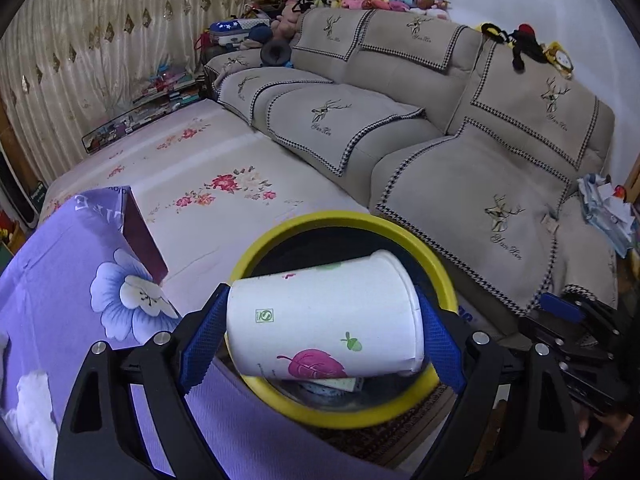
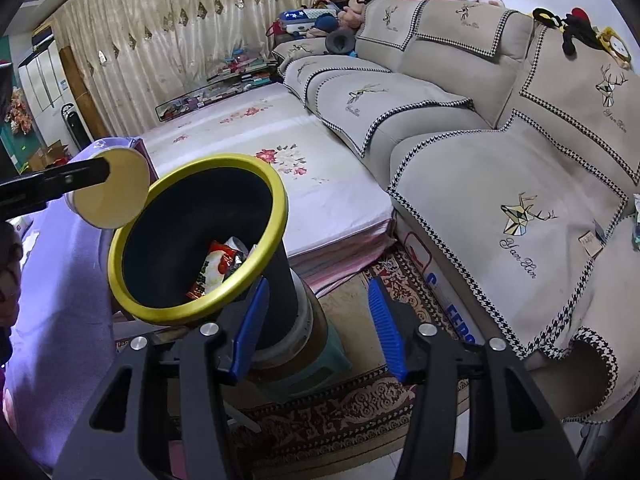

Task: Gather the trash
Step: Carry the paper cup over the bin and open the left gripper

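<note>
A white paper cup (image 1: 324, 320) with a pink leaf print lies on its side between the blue pads of my left gripper (image 1: 320, 332), which is shut on it. It hangs right over the mouth of the black bin with a yellow rim (image 1: 442, 268). The right wrist view shows the cup's round end (image 2: 114, 188) at the bin's far left rim (image 2: 200, 312), with a black finger (image 2: 52, 182) of the left gripper on it. A red snack wrapper (image 2: 218, 268) lies inside the bin. My right gripper (image 2: 316, 320) is open and empty, just right of the bin.
The bin stands on a teal stool (image 2: 304, 376) over a patterned rug (image 2: 360, 412). A beige sofa (image 2: 500, 184) runs along the right. A low mattress with a flowered sheet (image 2: 280, 152) lies behind the bin. A purple cloth (image 1: 60, 280) and a maroon box (image 1: 140, 236) are at the left.
</note>
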Tool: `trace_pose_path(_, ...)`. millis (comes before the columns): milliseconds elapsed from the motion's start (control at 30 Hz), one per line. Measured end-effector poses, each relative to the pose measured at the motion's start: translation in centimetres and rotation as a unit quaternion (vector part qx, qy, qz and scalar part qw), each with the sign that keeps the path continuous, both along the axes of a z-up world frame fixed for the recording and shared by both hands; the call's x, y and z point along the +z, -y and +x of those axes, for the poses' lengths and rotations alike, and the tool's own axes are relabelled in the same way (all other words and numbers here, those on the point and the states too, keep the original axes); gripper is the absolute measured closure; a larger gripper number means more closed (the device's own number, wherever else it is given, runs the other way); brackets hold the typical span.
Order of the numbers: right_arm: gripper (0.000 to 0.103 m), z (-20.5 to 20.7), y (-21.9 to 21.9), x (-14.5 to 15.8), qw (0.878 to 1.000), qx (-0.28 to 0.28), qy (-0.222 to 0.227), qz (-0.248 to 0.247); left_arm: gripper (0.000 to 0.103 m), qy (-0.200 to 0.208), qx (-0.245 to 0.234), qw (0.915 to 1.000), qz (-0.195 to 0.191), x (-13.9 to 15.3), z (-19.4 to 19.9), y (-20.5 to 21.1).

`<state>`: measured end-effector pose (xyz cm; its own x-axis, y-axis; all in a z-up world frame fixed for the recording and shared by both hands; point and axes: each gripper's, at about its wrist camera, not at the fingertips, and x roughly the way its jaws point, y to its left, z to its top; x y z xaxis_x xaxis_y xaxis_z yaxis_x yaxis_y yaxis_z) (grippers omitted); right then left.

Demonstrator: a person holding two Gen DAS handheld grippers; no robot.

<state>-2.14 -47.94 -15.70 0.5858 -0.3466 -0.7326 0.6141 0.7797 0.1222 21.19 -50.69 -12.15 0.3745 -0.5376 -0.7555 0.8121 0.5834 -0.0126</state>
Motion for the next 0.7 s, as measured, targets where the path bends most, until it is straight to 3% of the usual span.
trace_pose_path(100,0.053,0.1,-0.1,0.0,1.000,0.002,-0.003,0.001,0.010,0.004,0.007,1.0000,-0.006,0.3,0.3,-0.3)
trace_pose_path(233,0.053,0.4,-0.9,0.2,1.000,0.009,-0.003,0.000,0.009,0.002,0.023,0.9993,-0.030,2.4,0.2,-3.5)
trace_pose_path(533,0.051,2.2,-4.3,0.8,0.999,0.050,-0.001,-0.003,0.005,0.043,0.092,0.9913,-0.084,8.7,-2.7,-16.3)
trace_pose_path(700,0.050,3.7,-6.9,1.1,0.997,0.081,-0.004,-0.006,0.005,0.069,0.144,0.9817,-0.104,10.9,-4.6,-24.6)
